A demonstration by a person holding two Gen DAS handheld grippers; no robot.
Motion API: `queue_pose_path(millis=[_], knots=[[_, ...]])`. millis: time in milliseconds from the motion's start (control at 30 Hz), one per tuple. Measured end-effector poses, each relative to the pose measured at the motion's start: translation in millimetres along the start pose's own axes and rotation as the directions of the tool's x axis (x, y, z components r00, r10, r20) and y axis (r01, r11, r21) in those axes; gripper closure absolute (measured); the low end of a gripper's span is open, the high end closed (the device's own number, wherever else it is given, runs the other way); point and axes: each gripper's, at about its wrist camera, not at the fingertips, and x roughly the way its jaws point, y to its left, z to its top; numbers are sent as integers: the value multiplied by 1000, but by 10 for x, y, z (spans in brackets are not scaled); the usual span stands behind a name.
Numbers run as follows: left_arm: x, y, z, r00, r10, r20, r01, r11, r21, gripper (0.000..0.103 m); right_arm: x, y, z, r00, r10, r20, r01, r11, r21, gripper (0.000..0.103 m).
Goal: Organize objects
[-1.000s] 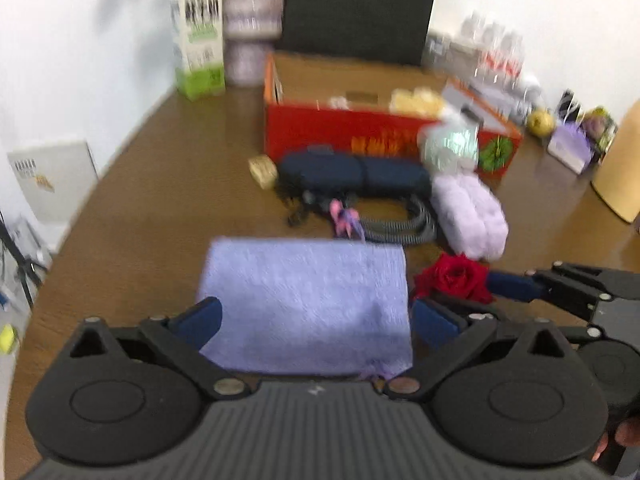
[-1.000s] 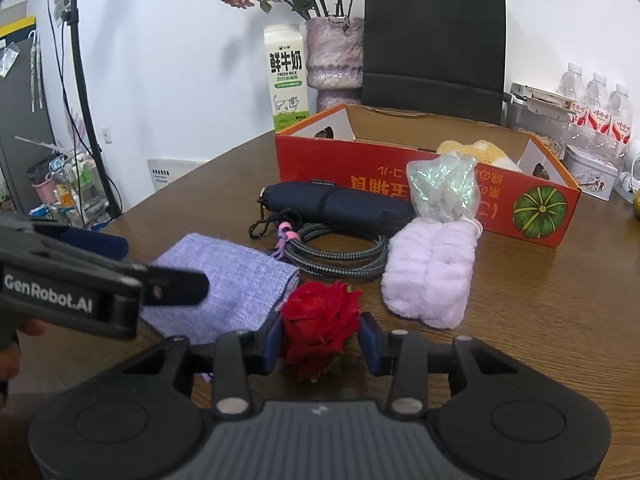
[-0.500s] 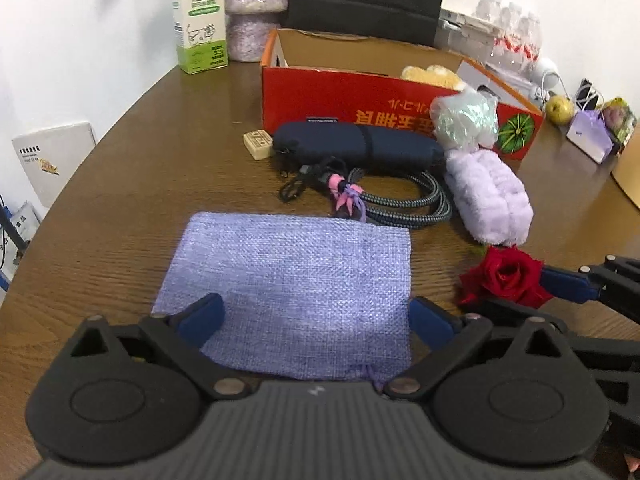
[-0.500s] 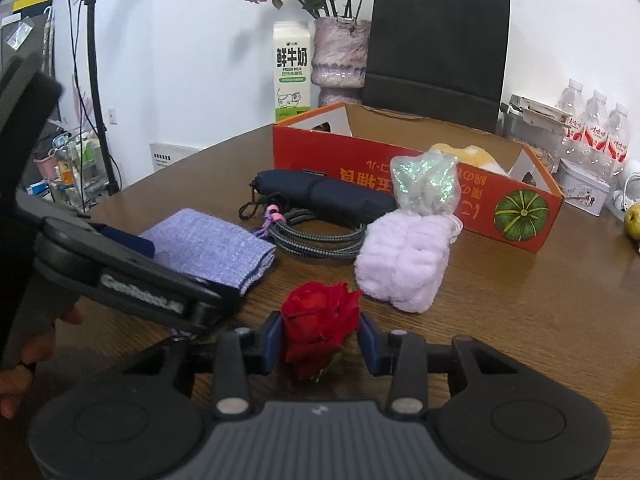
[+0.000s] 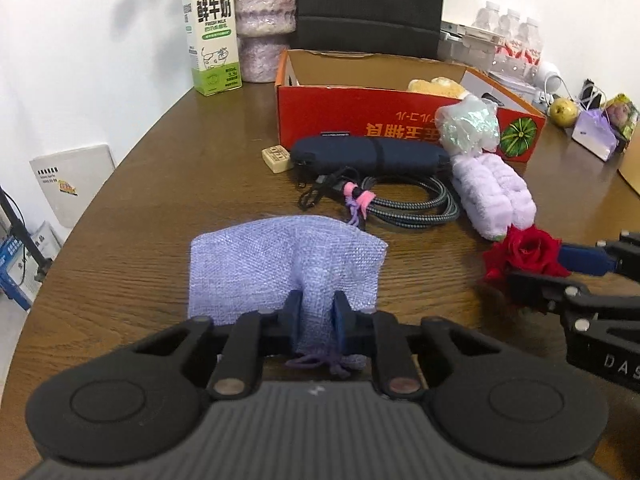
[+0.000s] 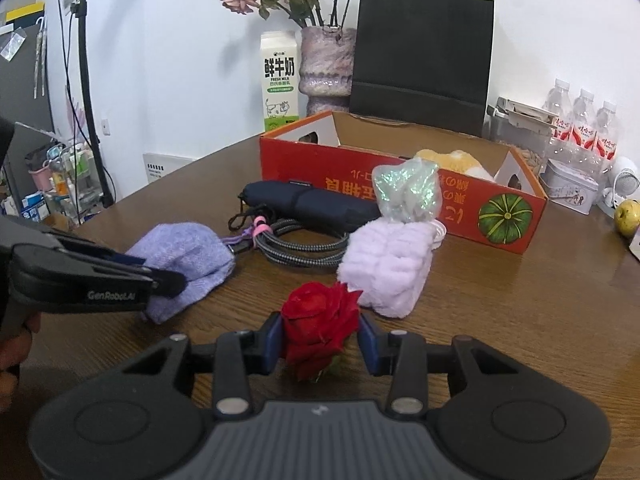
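A lilac woven drawstring pouch [image 5: 280,256] lies on the brown table [image 5: 140,208]. My left gripper [image 5: 316,308] is closing on its near, drawstring end; the pads pinch the fabric into a raised fold. From the right wrist view that pouch [image 6: 184,252] looks bunched, with the left gripper [image 6: 176,280] on it. My right gripper [image 6: 322,332] is shut on a red rose [image 6: 316,312], held just above the table to the right of the pouch. The rose [image 5: 528,248] and the right gripper [image 5: 536,270] also show at the right edge of the left wrist view.
Behind the pouch lie a coiled braided cable [image 5: 408,204], a navy zip case [image 5: 368,156], a fluffy lilac roll [image 5: 492,196] and an iridescent bag [image 5: 468,124]. An open red box [image 5: 340,116] stands further back, with a milk carton [image 5: 212,28], vase and black paper bag behind it.
The left gripper's jaws, wide apart on either side of the flat pouch before, have come together on its near end and bunched it up. The right gripper keeps hold of the rose.
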Motion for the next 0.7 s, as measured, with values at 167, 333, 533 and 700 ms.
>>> queue_pose_path(millis=[167, 333, 533, 700], knots=[[-103, -80, 27, 1000, 18, 23, -19, 999, 35, 90, -75, 24, 53, 1000, -1, 17, 1, 1000, -1, 64], [-205, -136, 84, 999, 14, 53, -16, 999, 41, 90, -137, 22, 117, 999, -2, 32, 2, 1000, 3, 64], [-308, -201, 180, 996, 1, 88, -5, 999, 44, 90, -202, 3, 196, 999, -11, 52, 10, 1000, 7, 64], [-424, -249, 320, 991, -8, 130, 2, 999, 46, 90, -261, -29, 282, 997, -21, 73, 20, 1000, 11, 64]])
